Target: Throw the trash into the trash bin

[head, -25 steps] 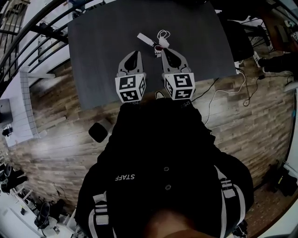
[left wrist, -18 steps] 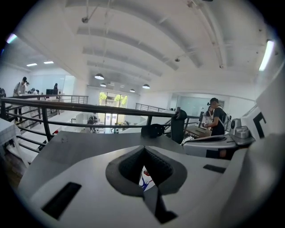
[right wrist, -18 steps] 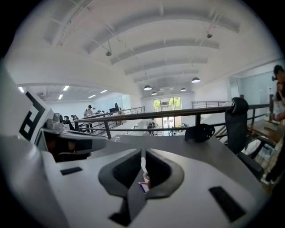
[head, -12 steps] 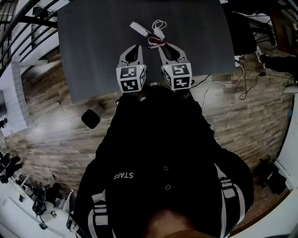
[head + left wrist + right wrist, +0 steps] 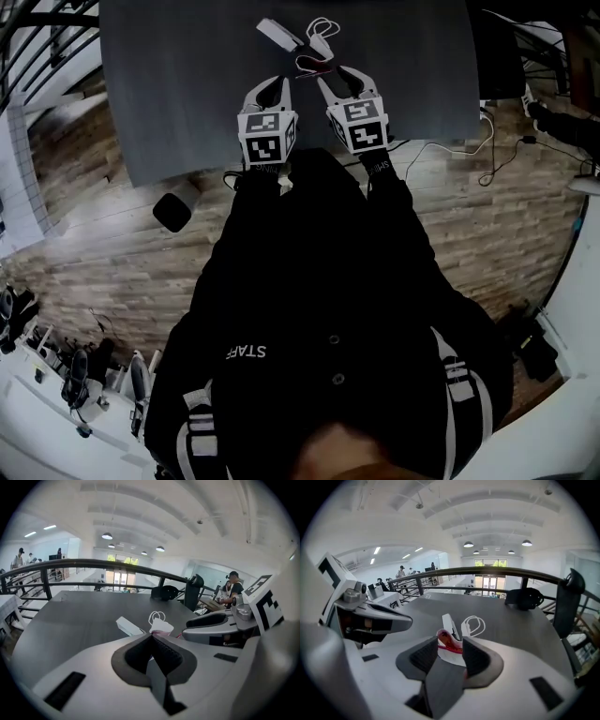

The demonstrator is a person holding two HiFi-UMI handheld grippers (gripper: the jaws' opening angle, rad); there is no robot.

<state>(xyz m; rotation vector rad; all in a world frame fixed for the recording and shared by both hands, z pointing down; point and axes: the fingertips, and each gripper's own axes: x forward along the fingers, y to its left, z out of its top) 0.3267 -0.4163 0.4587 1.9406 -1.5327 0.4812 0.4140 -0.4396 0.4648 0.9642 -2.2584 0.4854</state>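
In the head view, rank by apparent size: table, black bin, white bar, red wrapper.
Largest first:
1. table
2. black bin
3. white bar
4. red wrapper
The bin stands on the floor, farther away, so it may really be bigger.

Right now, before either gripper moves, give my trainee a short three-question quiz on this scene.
1. True or false: the black round bin stands on the dark grey table.
2. The crumpled red-and-white wrapper sits between the jaws of: A the left gripper, B the right gripper, C neither.
3. Fill in: the left gripper's jaws are ____.
Key: 1 false, it is on the wooden floor. 2 B, jaws opening. 3 shut.
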